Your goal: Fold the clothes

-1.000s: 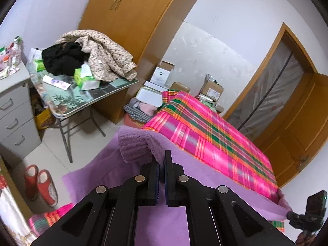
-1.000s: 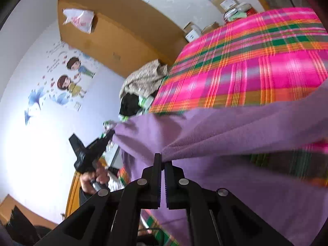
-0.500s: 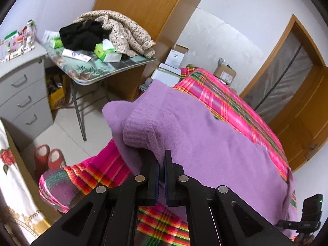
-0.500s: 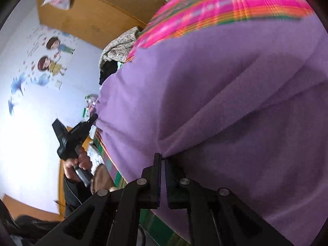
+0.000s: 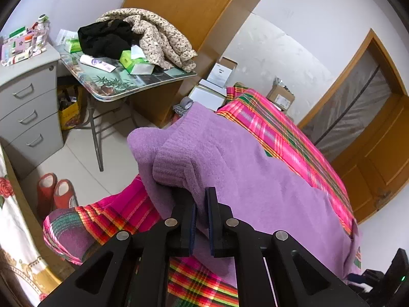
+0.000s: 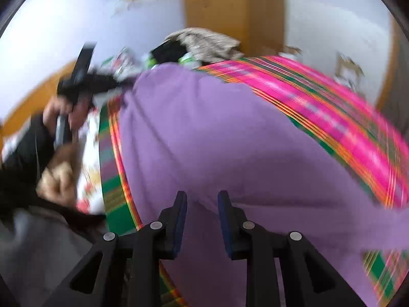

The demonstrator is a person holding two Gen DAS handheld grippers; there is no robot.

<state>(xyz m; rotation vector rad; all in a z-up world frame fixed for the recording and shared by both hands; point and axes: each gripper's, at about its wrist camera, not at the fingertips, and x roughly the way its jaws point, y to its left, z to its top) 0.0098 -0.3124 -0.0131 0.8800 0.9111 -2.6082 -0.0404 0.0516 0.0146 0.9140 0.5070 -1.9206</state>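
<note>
Fuzzy purple knit sweater point(image 5: 255, 179) spread on the pink plaid bedspread point(image 5: 281, 133), its ribbed end pinched in the closed left gripper point(image 5: 200, 220); right gripper point(image 6: 202, 220), fingers parted, holds nothing; smooth creases before folding further.

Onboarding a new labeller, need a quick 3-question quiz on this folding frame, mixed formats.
1. True or false: the right gripper is clamped shut on the purple sweater.
2. What does the left gripper pinch?
A. plaid blanket
B. purple sweater
C. black garment
3. Fill in: the sweater lies on a pink ____ blanket.

Key: 1 false, its jaws stand apart; 2 B; 3 plaid.
</note>
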